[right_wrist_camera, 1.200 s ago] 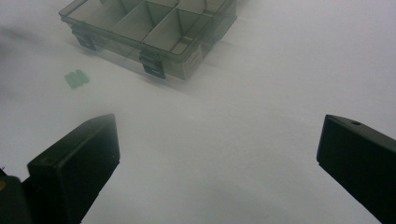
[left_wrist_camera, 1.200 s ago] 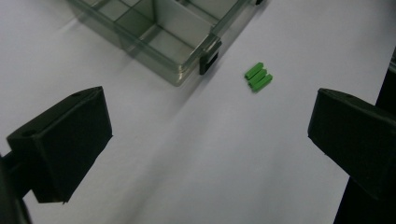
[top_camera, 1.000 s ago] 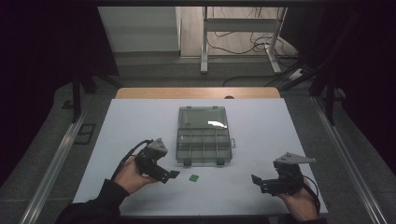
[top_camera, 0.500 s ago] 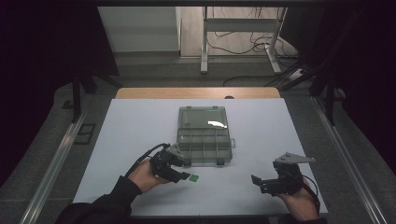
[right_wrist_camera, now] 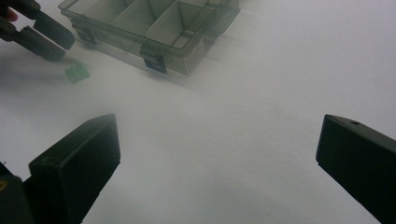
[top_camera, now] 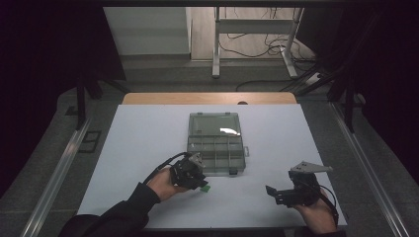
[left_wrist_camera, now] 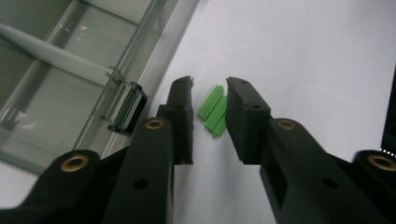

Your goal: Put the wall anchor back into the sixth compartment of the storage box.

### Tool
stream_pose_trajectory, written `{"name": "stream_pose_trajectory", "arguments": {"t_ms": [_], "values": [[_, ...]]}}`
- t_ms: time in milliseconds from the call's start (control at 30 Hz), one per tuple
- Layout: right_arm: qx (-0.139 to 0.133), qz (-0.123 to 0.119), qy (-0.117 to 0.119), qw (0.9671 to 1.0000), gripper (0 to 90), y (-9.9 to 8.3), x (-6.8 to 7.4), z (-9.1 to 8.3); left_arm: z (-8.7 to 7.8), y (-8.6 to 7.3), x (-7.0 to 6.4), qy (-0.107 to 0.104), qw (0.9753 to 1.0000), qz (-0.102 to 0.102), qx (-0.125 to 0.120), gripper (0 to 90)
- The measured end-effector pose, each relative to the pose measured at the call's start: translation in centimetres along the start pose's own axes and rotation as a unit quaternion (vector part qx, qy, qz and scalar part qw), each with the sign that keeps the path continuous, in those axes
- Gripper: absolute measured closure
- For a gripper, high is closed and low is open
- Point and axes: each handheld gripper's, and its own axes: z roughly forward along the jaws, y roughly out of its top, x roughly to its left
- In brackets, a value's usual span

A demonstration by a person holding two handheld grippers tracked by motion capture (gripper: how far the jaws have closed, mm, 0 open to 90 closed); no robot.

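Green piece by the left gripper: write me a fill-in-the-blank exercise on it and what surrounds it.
1. The small piece between the left gripper's jaws is coloured ____.
2. That piece lies on the white table, outside the clear compartment ____.
3. The box's lid is ____.
4. The right gripper's jaws stand wide ____ with nothing between them.

Missing words: green; box; open; open

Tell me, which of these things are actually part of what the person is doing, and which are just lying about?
Part of the job, it seems:
- small green piece, between the open jaws of the left gripper
- clear compartment box, lid open
- right gripper, open, over bare table

Just lying about:
- cables on the floor beyond the table
- metal stand back there
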Motion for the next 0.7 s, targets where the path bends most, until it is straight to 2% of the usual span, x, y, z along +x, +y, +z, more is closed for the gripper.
{"name": "stream_pose_trajectory", "arguments": {"t_ms": [167,467,700], "values": [[0.001,0.000,0.000,1.0000,0.0,0.0,0.0,0.0,0.7,0.4,0.0,-0.002,1.0000,0.005,0.004,77.7],[0.001,-0.001,0.001,1.0000,0.0,0.0,0.0,0.0,1.6,0.5,0.0,0.002,0.9998,0.014,0.016,77.8],[0.002,-0.001,0.001,1.0000,0.0,0.0,0.0,0.0,1.9,0.5,0.1,-0.001,0.9998,0.011,0.014,77.7]]}}
